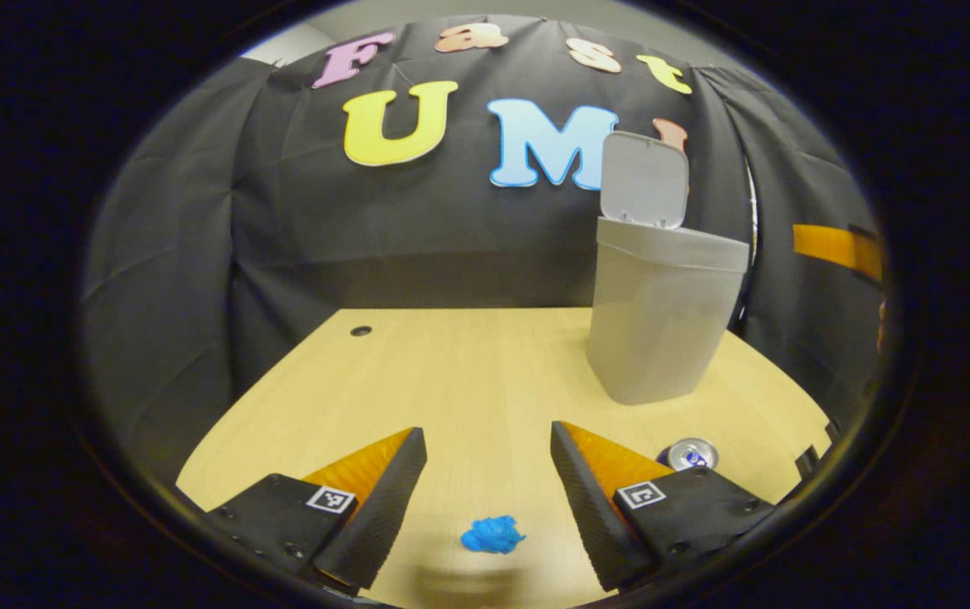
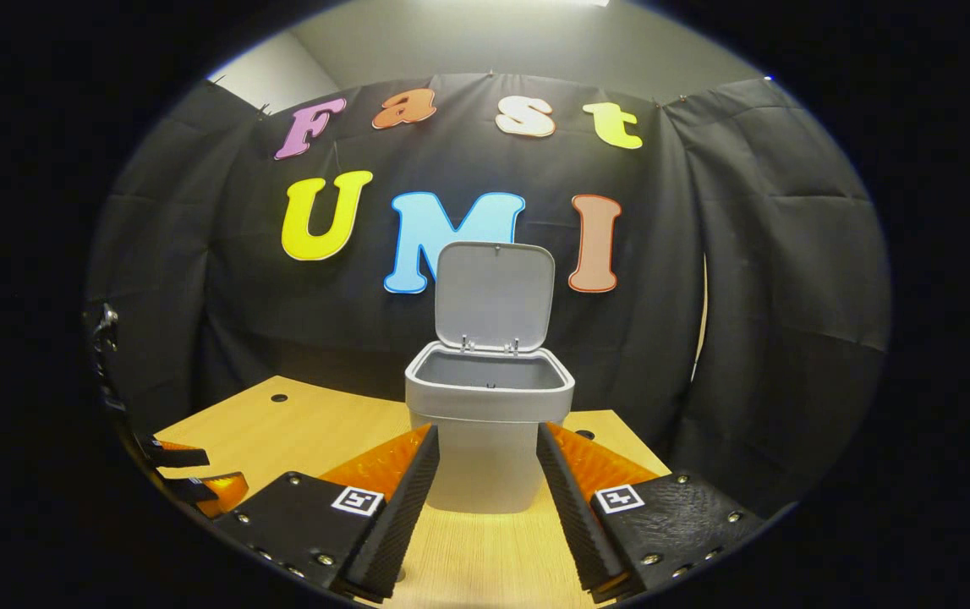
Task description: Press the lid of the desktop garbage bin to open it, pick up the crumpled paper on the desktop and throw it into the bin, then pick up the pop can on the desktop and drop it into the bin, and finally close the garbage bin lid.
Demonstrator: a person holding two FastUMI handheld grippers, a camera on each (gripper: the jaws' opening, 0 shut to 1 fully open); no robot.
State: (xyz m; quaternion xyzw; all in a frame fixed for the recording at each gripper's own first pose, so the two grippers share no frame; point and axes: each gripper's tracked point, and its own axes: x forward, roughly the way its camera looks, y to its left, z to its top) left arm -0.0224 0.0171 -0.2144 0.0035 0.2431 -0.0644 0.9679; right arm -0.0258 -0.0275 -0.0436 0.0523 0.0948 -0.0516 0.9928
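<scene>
In the left gripper view, bare bench [image 1: 468, 372] stretches across the centre and left of the frame; the grey bin [image 1: 658, 317] stands upright at the right. The crumpled paper [image 1: 493, 535] lies between the spread fingers [image 1: 379, 499], with the pop can [image 1: 689, 455] at lower right. In the right gripper view the lid [image 2: 495, 294] stands raised, leaving the bin's mouth unblocked.

Can [image 1: 687, 455] right of paper [image 1: 493, 534].

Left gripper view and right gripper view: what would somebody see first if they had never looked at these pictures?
Probably the grey bin standing on the wooden desk with its lid flipped up and open. Next, the little blue crumpled paper lying on the desk between the open fingers of the left hand-held gripper, with a pop can off to its right in the left gripper view.
</scene>
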